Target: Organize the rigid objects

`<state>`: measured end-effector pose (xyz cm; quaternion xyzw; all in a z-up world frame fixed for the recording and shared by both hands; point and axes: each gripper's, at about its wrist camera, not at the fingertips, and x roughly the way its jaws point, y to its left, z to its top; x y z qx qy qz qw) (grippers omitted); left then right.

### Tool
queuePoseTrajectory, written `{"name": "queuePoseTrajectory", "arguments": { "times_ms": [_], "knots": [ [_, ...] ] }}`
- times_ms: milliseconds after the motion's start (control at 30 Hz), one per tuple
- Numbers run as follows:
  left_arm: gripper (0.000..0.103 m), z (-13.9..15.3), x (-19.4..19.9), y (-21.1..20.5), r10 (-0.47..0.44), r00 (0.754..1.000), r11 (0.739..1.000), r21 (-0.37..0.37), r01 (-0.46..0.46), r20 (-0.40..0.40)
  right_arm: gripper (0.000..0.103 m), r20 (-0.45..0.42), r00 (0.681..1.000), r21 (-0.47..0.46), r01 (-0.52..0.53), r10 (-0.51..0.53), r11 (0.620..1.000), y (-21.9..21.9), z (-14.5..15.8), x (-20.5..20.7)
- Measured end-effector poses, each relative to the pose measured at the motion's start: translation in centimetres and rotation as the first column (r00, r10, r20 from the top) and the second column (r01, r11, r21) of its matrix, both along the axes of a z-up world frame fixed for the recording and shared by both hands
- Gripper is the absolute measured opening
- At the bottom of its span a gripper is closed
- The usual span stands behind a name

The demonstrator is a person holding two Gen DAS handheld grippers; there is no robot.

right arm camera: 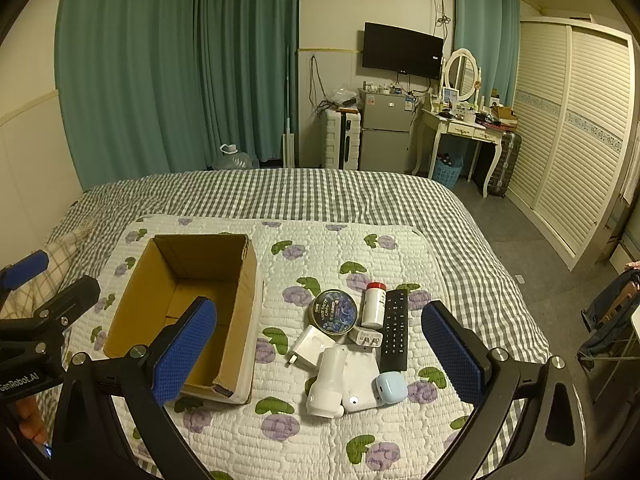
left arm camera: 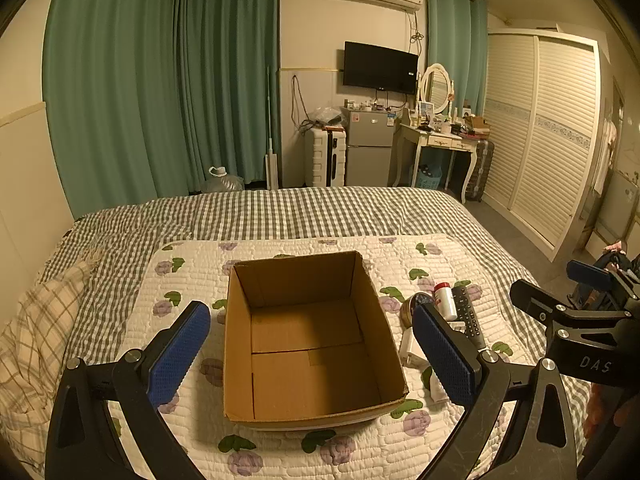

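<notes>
An open, empty cardboard box (left arm camera: 308,344) (right arm camera: 188,304) sits on a floral quilt on the bed. To its right lies a cluster: a round tin (right arm camera: 334,312), a white bottle with a red cap (right arm camera: 374,304), a black remote (right arm camera: 395,330), two white plug adapters (right arm camera: 310,346), a white device (right arm camera: 340,384) and a pale blue earbud case (right arm camera: 390,388). My left gripper (left arm camera: 312,348) is open and empty, hovering over the box. My right gripper (right arm camera: 320,356) is open and empty, above the cluster. The right gripper also shows at the left wrist view's right edge (left arm camera: 576,292).
The floral quilt (right arm camera: 320,440) lies on a grey checked bedspread (right arm camera: 280,196). A plaid pillow (left arm camera: 36,340) is at the left. Beyond the bed stand green curtains, a suitcase, a small fridge (right arm camera: 384,136), a dressing table and a wardrobe (right arm camera: 572,140).
</notes>
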<state>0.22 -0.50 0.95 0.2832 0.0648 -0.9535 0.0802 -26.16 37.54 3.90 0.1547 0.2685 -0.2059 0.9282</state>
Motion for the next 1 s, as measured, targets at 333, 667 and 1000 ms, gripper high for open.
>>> {"name": "queuePoseTrajectory", "arguments": {
  "times_ms": [333,667,1000],
  "knots": [
    [0.103,-0.4,-1.9,-2.0,0.048,0.986,0.999,-0.015,-0.047,0.157,0.103,-0.066,0.998,0.004,-0.008,0.008,1.0,-0.6,0.0,0.3],
    [0.097,-2.3,-4.2,-6.5,0.076,0.95,0.994,-0.1,-0.047,0.302,0.103,-0.242,0.966,-0.018,-0.103,0.095,0.995,-2.1,-2.6,3.6],
    [0.061,-10.2,-6.9,-12.5,0.102,0.838,0.986,0.054,-0.155,0.537,0.103,-0.397,0.884,0.066,-0.242,0.247,0.968,-3.9,-9.2,6.8]
  ]
}}
